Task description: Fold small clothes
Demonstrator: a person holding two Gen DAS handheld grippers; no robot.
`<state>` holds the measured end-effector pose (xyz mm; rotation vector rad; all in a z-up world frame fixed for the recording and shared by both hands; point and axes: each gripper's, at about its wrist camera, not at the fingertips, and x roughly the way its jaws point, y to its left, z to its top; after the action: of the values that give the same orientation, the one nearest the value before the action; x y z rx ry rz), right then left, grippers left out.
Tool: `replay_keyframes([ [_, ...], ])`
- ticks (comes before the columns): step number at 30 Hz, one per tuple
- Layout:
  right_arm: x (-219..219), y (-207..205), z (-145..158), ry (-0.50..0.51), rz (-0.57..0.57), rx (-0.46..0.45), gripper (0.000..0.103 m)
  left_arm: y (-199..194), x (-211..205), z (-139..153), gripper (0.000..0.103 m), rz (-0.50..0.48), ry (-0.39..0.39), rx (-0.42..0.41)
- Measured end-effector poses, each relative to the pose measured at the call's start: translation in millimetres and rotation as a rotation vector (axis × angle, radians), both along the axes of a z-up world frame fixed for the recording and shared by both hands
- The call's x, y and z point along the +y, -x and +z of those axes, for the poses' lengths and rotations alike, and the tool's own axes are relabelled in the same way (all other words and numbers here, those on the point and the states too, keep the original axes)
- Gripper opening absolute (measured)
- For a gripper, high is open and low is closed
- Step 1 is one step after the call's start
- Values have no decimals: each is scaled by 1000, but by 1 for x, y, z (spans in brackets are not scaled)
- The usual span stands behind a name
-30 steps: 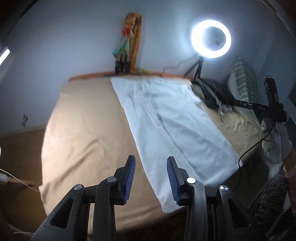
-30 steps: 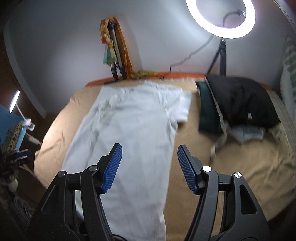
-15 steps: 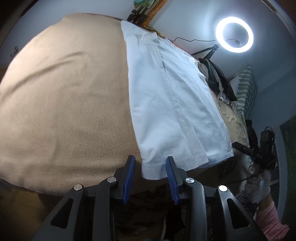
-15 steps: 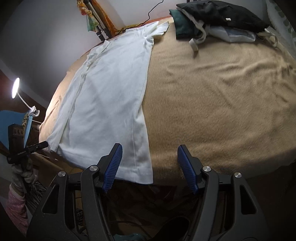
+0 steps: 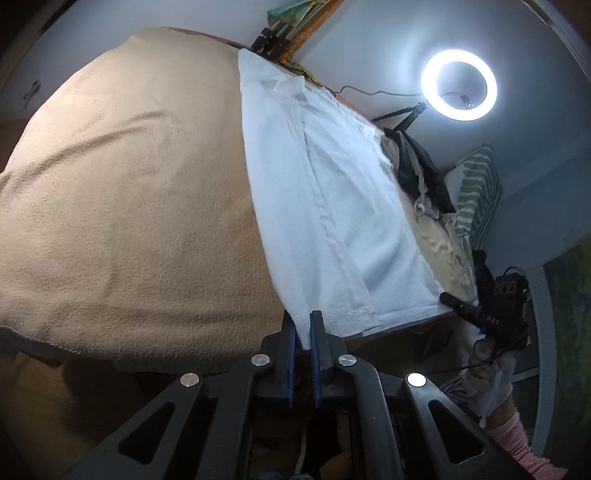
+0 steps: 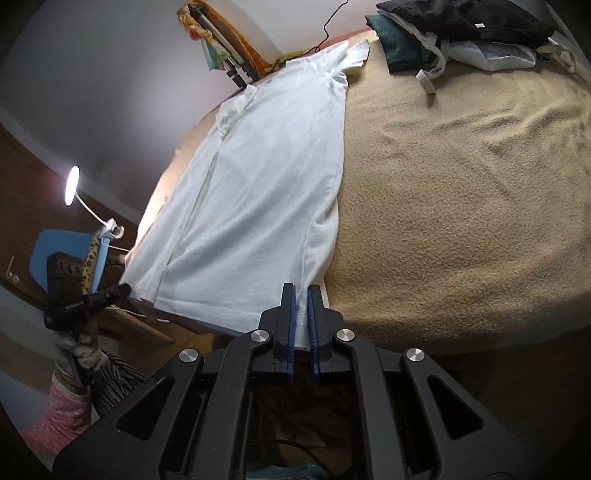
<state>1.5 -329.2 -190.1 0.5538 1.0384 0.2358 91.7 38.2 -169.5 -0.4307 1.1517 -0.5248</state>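
A white T-shirt (image 5: 332, 206) lies flat and lengthwise on a tan blanket (image 5: 129, 206), its sides folded in and its hem at the near edge of the bed. My left gripper (image 5: 303, 325) is shut on the hem's left corner. In the right wrist view the same T-shirt (image 6: 258, 184) shows, and my right gripper (image 6: 302, 299) is shut on the hem's right corner. The right gripper also shows in the left wrist view (image 5: 480, 310), and the left gripper in the right wrist view (image 6: 92, 295).
A pile of dark and white clothes (image 6: 461, 29) lies at the far right of the bed. A lit ring light (image 5: 459, 89) stands behind it, with a striped pillow (image 5: 476, 199) nearby. A desk lamp (image 6: 72, 184) and blue chair (image 6: 62, 254) stand to the left.
Both grippers have come down to the near edge of the bed and closed on the shirt's hem corners. They were open half a second ago.
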Motion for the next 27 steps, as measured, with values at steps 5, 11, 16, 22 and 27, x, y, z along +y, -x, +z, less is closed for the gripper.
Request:
replay_keyframes([
  [5, 9, 2, -17, 57, 16, 54, 5, 3, -11, -18, 7, -7, -154, -30],
  [11, 5, 4, -10, 47, 31, 39, 6, 32, -21, 16, 29, 16, -349, -242],
  [16, -6, 5, 6, 45, 21, -33, 52, 54, -49, 43, 31, 21, -346, -406],
  [22, -34, -6, 33, 43, -24, -129, 52, 67, -137, 41, 31, -152, -327, -491],
  [27, -64, -23, 42, 42, -64, -158, 52, 70, -209, 27, 31, -279, -294, -497],
])
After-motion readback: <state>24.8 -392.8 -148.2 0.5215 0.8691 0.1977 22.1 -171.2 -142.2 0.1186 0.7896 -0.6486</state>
